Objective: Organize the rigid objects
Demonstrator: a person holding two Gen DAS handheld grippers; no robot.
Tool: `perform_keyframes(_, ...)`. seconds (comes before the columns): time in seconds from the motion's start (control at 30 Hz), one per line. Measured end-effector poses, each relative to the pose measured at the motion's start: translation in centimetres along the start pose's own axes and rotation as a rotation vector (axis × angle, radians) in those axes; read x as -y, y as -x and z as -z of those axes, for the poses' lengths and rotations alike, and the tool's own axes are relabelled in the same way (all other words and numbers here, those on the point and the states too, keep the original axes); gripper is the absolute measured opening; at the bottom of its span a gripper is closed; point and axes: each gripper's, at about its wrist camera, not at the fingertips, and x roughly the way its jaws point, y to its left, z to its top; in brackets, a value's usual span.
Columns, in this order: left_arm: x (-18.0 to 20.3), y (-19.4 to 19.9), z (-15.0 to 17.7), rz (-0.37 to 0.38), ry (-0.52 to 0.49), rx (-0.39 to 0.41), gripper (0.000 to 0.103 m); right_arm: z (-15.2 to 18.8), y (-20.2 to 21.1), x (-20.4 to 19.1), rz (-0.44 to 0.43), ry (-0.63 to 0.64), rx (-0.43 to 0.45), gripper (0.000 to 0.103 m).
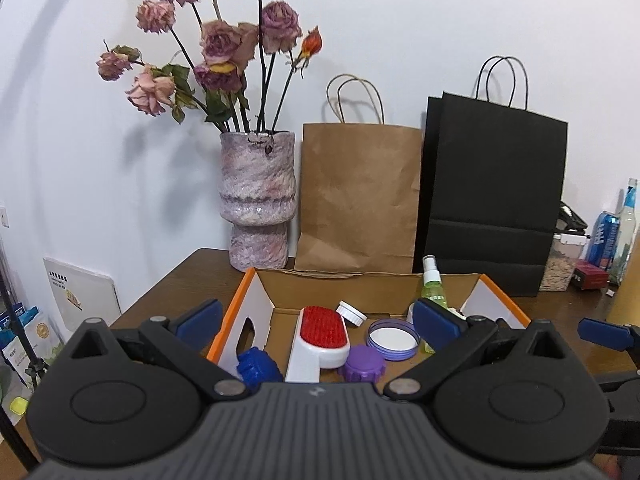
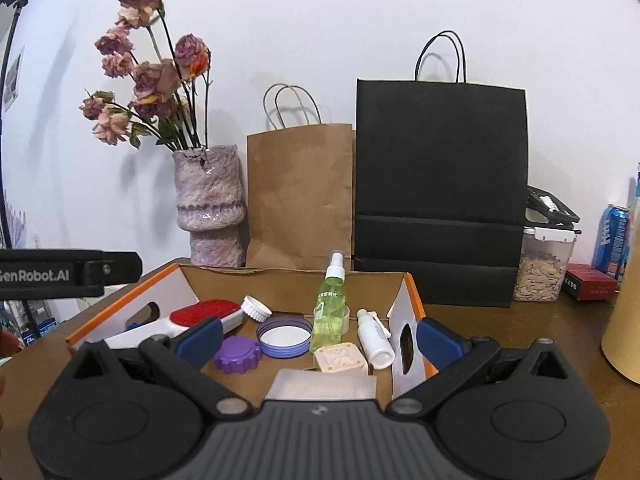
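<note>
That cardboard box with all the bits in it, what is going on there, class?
A person holds a two-finger tool in each hand over an open cardboard box on a wooden table. Both the left tool and the right tool are open and grip nothing. Inside the box lie a red lint brush, a purple cap, a green spray bottle, standing upright, and a small white bottle.

Brush left in box; bags behind.
</note>
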Motion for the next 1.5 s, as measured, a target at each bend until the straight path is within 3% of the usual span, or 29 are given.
perform_keyframes(0.63,-1.6,12.2,1.8,0.027,-0.022,0.031,0.103,1.4,12.4,-2.2,-0.007,0.005,0.041,0.103)
perform_keyframes(1.5,-3.5,27.7,7.4,0.025,-0.063,0.044,0.103,5.9,29.3,-6.1,-0.014,0.036,0.082,0.103)
